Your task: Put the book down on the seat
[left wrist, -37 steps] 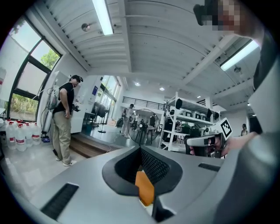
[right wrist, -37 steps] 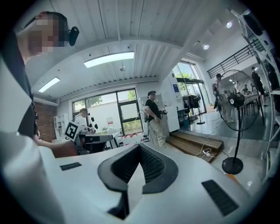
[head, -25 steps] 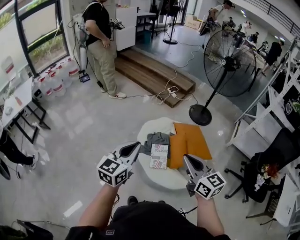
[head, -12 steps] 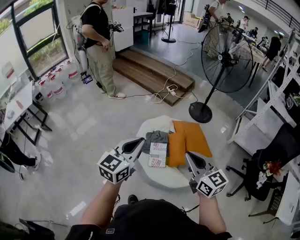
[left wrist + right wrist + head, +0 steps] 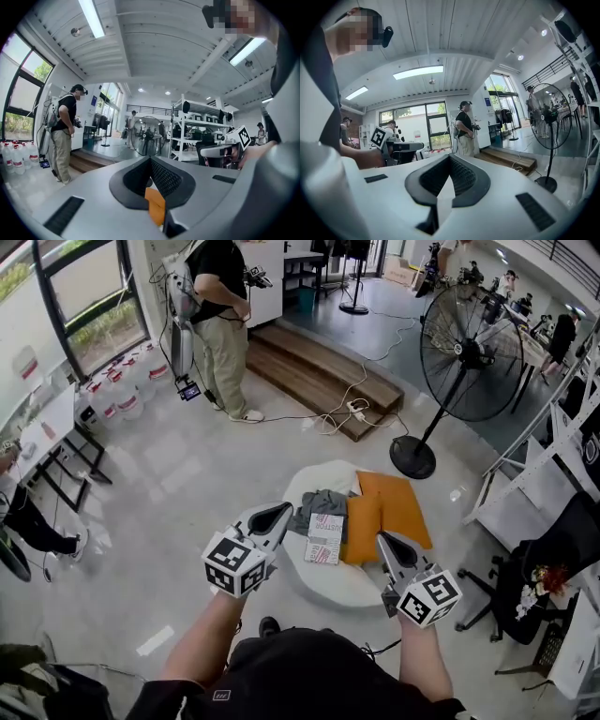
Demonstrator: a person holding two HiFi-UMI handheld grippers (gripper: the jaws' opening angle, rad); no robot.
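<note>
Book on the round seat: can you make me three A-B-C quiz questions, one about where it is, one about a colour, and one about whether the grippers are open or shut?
1. Where is the book? A on the floor; B on the white seat; C on a shelf.
2. What colour is the cushion beside it? A blue; B orange; C green.
3. How are the left gripper and right gripper? A both shut, empty; B both wide open; C one holds the book.
Answers: B, it lies flat on the seat; B, the cushion is orange; A, each gripper view shows jaws together, nothing between.
</note>
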